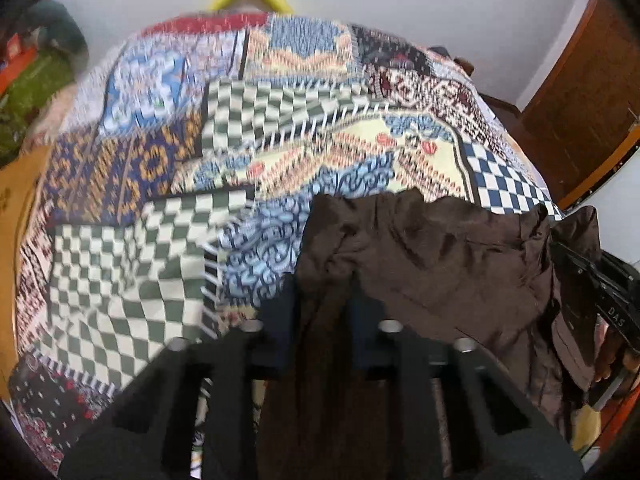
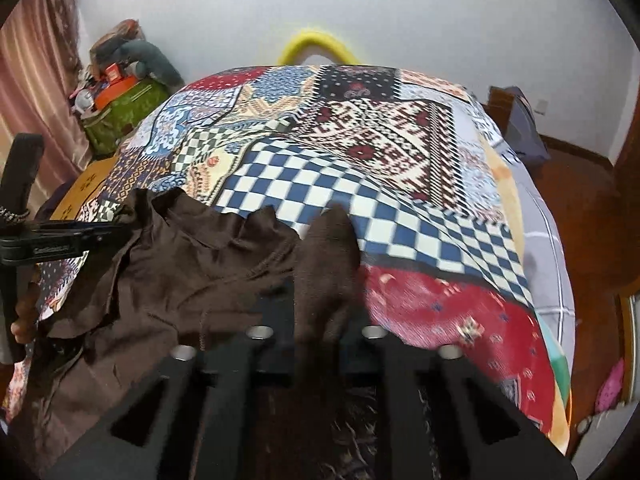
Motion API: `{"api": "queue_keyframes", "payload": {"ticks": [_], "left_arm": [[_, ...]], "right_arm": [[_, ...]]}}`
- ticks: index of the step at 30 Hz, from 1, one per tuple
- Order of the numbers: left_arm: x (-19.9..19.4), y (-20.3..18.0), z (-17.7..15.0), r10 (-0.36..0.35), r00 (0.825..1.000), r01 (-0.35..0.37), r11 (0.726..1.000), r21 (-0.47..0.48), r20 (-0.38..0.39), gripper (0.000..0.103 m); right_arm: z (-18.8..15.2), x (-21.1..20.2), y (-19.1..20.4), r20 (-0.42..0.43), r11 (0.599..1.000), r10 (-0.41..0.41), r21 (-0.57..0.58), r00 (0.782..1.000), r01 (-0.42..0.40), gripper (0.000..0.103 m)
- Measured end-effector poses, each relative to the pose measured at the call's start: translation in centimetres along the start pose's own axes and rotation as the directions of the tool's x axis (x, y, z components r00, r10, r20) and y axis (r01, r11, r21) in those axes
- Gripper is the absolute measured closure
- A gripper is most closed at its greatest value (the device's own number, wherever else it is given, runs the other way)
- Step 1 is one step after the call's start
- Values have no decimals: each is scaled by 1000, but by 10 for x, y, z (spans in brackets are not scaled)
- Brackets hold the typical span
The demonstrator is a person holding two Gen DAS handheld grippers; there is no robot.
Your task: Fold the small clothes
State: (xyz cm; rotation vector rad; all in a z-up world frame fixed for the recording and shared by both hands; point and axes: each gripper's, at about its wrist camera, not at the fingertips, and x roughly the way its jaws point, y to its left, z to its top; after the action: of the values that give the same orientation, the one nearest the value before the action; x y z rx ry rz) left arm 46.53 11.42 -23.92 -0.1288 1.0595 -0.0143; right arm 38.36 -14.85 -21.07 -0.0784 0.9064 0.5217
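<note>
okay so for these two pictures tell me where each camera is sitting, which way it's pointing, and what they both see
Left wrist: sits on the left gripper, facing along its fingers over the patchwork bedspread; brown garment pinched between them; the right gripper shows at right.
Right wrist: sits on the right gripper, facing the same bed; the left gripper shows at left.
Shared: garment, bedspread, yellow ring, white wall.

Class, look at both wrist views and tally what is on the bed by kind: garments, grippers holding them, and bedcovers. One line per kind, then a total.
Brown garment: 1
Grippers: 2, the left gripper and the right gripper, each shut on the cloth
Patchwork bedcover: 1
Total: 4
</note>
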Motion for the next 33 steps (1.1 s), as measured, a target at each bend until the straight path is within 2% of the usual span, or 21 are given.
{"api": "queue_keyframes", "payload": {"ticks": [2,5,10,12,14,15,17,20,23,26,31,33], "left_arm": [[-5,0,-1,63,997,-63,998,13,40,96],[-7,11,0,143,988,-143,990,-11,54,96],[-4,17,-3,160,987,-160,987,2,0,94],[-13,13,-6,167,986,-167,986,10,21,86],[-25,10,-9,152,988,-152,988,8,38,65],[-33,7,-11,147,988,-148,989,12,54,60],[-48,0,-16,149,985,-153,988,34,86,48],[-69,-13,-28,157,980,-168,982,89,120,42],[-80,-21,-40,147,981,-163,979,122,128,38],[-84,-26,-55,152,980,-170,975,145,127,37],[-71,-26,-75,189,978,-202,966,165,89,37],[-64,-22,-79,206,976,-215,963,163,71,37]], "right_arm": [[3,3,4,11,999,-29,-32,1000,30,96],[8,8,4,16,998,-56,-40,998,56,96],[11,3,9,1,997,-70,-43,998,70,94],[10,-9,13,14,996,-76,-55,997,77,81],[8,-23,19,47,993,-87,-76,995,91,72],[7,-33,23,67,990,-93,-95,993,99,68],[5,-49,32,97,986,-87,-132,991,100,67],[-1,-68,42,109,985,-47,-161,993,64,67],[-9,-68,51,66,987,3,-160,998,8,67],[-18,-53,57,20,986,-4,-167,1000,7,68],[-31,-19,54,-101,993,24,-110,995,-35,68],[-34,-13,52,-104,995,32,-95,994,-42,68]]}}
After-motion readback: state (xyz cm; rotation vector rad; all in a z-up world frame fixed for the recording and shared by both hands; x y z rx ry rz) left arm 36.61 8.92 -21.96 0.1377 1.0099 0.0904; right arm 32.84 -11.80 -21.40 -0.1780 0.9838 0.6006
